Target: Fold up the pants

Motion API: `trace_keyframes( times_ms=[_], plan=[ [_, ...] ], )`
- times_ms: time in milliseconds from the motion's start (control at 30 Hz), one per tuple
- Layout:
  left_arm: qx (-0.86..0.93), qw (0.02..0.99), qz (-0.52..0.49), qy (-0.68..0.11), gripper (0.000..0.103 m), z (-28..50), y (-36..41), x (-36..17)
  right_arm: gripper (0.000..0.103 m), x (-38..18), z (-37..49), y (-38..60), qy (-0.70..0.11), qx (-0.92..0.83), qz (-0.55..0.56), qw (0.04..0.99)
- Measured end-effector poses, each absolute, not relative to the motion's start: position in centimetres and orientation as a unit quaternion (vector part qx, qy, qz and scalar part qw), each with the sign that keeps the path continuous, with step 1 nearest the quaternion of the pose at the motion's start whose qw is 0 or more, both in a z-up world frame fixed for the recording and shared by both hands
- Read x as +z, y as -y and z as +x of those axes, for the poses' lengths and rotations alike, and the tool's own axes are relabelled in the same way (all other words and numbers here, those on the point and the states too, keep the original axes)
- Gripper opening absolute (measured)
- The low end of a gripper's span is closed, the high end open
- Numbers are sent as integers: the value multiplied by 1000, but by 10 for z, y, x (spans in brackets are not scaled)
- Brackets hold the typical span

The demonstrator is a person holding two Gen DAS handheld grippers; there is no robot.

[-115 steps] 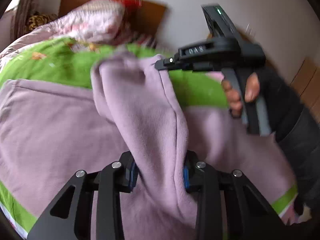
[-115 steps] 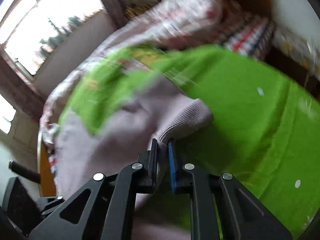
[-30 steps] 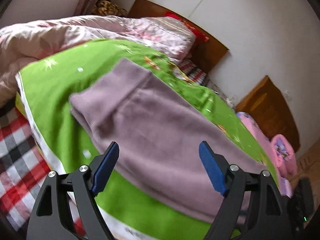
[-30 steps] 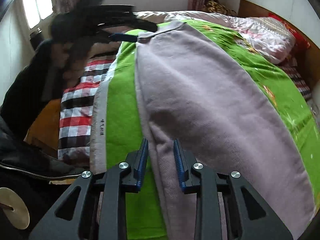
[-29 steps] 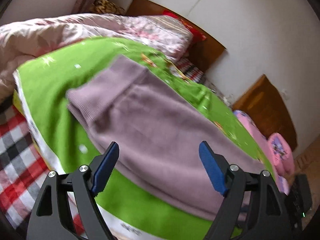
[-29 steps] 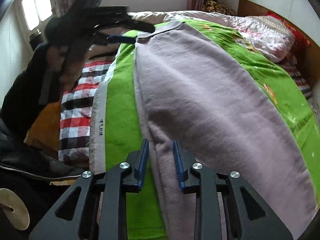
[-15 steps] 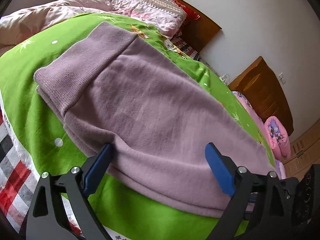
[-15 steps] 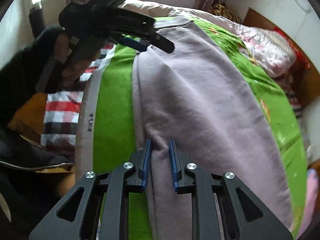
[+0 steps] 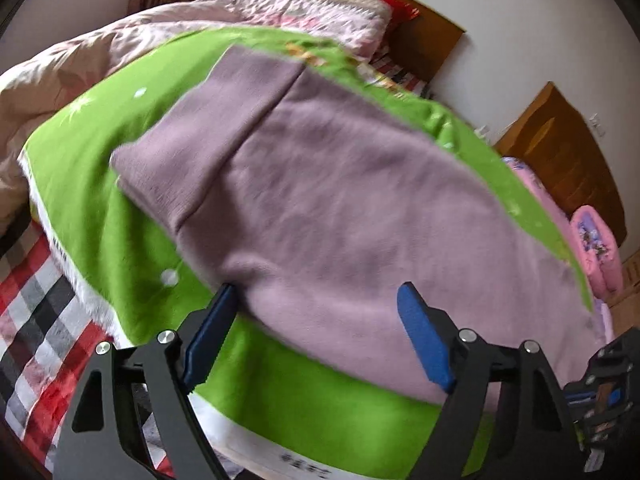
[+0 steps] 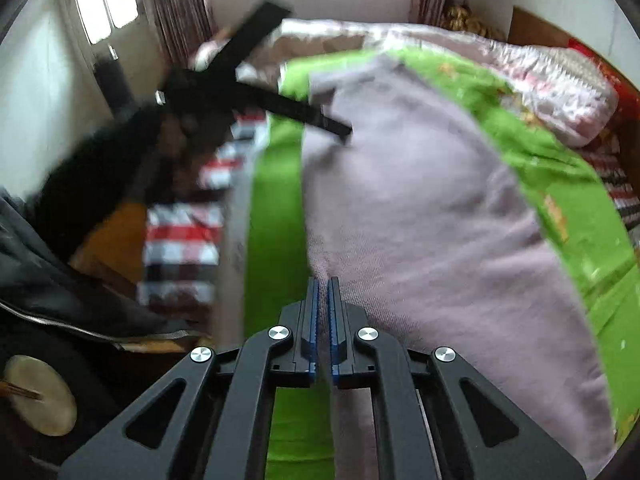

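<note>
- The left gripper (image 9: pixel 316 336) has its jaws wide and closing around the near edge of the soft mauve knitted pants (image 9: pixel 344 200); nothing is pinched yet.
- The pants lie flat on the green blanket (image 9: pixel 100 200) of the bed; the cloth looks light, limp and not slippery.
- The right gripper (image 10: pixel 323 292) is clenched on the near hem edge, a good place to hold.

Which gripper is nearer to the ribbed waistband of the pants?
Left. The left gripper is over the pants close to the waistband; the right gripper is at the far end.
</note>
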State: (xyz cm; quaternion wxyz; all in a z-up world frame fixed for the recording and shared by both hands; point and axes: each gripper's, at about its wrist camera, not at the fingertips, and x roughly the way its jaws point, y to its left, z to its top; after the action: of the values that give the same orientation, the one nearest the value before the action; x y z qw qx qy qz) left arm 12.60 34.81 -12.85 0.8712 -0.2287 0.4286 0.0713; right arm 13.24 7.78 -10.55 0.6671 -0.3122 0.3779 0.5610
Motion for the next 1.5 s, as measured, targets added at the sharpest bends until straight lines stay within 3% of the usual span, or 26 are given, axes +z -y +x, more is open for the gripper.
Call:
trace_keyframes(
  times_ms=[167,200,367,700,900,1033,1067,1133,1167,1267,1400,1500],
  plan=[
    [132,864,-205,-440,82,123,-349,-128,23,-104,128,-79,-372,556,-315,674],
    [176,867,-182,-430,77,119,-346,-115,23,-97,127,-74,-370,560,-306,675],
    [93,911,-162,-369,81,125,-313,-72,23,-66,138,-8,-363,528,-231,733],
    [38,880,-114,-459,88,185,-281,-117,26,-114,116,45,-425,476,-231,734],
    [41,877,-109,-466,93,190,-281,-117,26,-112,117,59,-448,487,-214,718],
    [130,878,-53,-458,89,193,-259,-86,30,-96,113,59,-434,494,-249,711],
    [119,893,-45,-432,89,191,-248,-71,32,-85,120,64,-419,492,-231,727],
    [53,919,-27,-391,92,200,-209,-42,55,-67,149,74,-393,461,-188,773],
    [18,921,-6,-388,99,212,-186,-38,74,-63,172,77,-378,407,-184,811],
    [-73,915,7,-397,101,246,-142,-53,77,-78,237,85,-387,301,-187,851],
    [-104,884,-7,-456,101,286,-119,-102,77,-113,296,112,-442,266,-155,843],
    [-100,886,-2,-453,101,285,-116,-103,77,-117,305,139,-436,306,-111,839]
  ],
)
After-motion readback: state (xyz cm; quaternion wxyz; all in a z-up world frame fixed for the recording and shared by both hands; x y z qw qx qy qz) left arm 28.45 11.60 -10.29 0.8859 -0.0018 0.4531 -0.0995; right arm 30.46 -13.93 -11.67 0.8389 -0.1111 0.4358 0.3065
